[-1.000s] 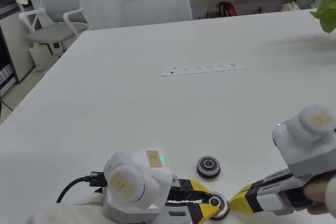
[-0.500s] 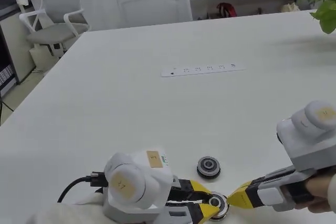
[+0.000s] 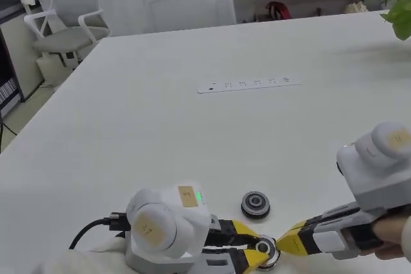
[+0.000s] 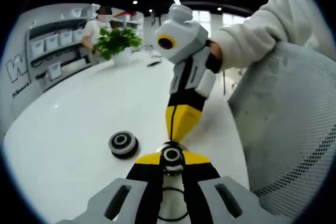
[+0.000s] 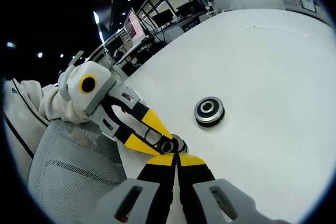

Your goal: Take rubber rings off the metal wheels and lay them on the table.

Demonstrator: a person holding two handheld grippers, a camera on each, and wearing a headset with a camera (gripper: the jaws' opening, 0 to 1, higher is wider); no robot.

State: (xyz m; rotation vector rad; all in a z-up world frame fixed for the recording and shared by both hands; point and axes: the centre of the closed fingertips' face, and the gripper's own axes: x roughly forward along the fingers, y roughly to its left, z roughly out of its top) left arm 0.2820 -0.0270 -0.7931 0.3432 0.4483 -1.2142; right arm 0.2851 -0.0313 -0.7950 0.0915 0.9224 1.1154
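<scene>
A small metal wheel [image 3: 265, 249] with a black rubber ring is clamped between the yellow fingertips of my left gripper [image 3: 260, 252] at the table's near edge; in the left gripper view the wheel [image 4: 171, 157] sits between the jaws. My right gripper [image 3: 287, 244] comes in from the right, its tips shut on the ring at the wheel's rim [image 5: 169, 145]. The right gripper [image 4: 176, 139] also appears in the left gripper view, and the left gripper [image 5: 149, 129] in the right gripper view. A second wheel [image 3: 255, 203] with its ring lies flat just beyond.
A white power strip [image 3: 248, 85] lies mid-table. An office chair [image 3: 64, 27] stands at the far left, and a plant [image 3: 398, 4] at the far right. The white table [image 3: 160, 133] has open room beyond the wheels.
The right gripper's body has shifted slightly to the right and lower while its tips stay at the held wheel. The left gripper and both wheels have not moved.
</scene>
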